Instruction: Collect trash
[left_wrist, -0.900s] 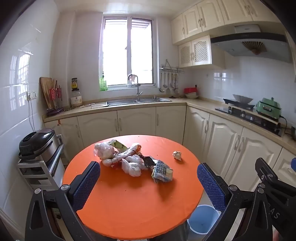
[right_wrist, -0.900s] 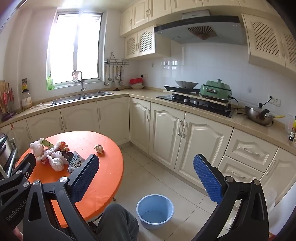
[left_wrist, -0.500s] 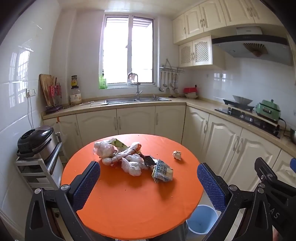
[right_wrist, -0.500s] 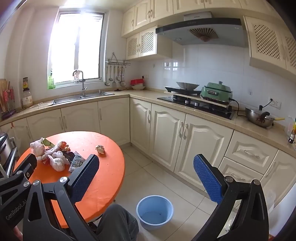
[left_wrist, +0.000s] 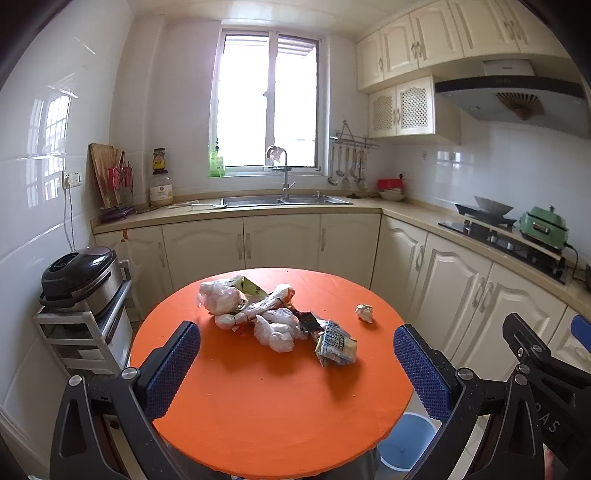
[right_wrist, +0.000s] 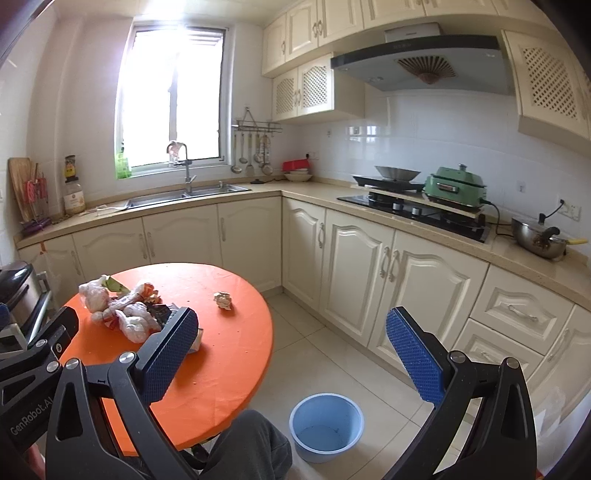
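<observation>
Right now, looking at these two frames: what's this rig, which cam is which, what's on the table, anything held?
No robot arm here. A person holds a two-finger gripper in each hand, and each gripper carries a fisheye camera that looks forward along its blue-padded fingers. One picture is from the left gripper, aimed over the round orange table. The other is from the right gripper, aimed more at the floor and the cabinets, with the person's knee at the bottom edge.

On the table lies a pile of trash: crumpled clear plastic bags and wrappers, a printed snack packet at its near end, and a small paper wad lying apart. A blue bin stands on the floor beside the table.

Both grippers are wide open and hold nothing.
</observation>
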